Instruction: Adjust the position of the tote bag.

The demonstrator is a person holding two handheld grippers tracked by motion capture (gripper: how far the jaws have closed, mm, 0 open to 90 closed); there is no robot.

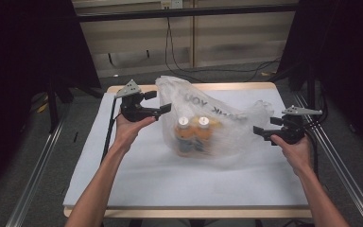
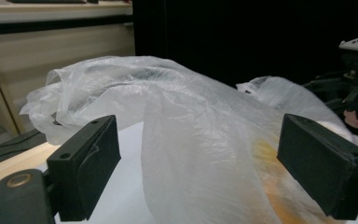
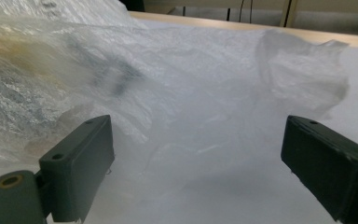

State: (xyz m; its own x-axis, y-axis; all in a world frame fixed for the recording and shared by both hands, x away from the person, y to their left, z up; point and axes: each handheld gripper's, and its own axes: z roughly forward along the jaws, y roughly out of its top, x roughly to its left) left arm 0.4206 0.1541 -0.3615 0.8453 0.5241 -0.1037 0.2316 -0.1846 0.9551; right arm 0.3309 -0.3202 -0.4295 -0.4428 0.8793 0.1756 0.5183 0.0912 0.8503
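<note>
A translucent white plastic bag [image 1: 227, 118] with dark lettering lies on the white-covered table [image 1: 170, 179]. Inside it stand two orange bottles [image 1: 185, 136] with white caps, side by side. My left gripper [image 1: 159, 101] hovers at the bag's upper left edge. Its jaws are open, and in the left gripper view [image 2: 198, 168] a fold of the bag [image 2: 191, 107] hangs between them without being pinched. My right gripper [image 1: 266, 125] is open just off the bag's right end. In the right gripper view [image 3: 198, 163] the bag [image 3: 51, 70] and its loose handle [image 3: 303, 70] lie ahead.
The table's wooden rim [image 1: 194, 87] runs along the far side. Black curtains stand to both sides, metal rails [image 1: 38, 165] flank the table, and cables [image 1: 179, 61] trail on the floor behind. My right gripper [image 2: 354, 88] is in sight beyond the bag in the left gripper view.
</note>
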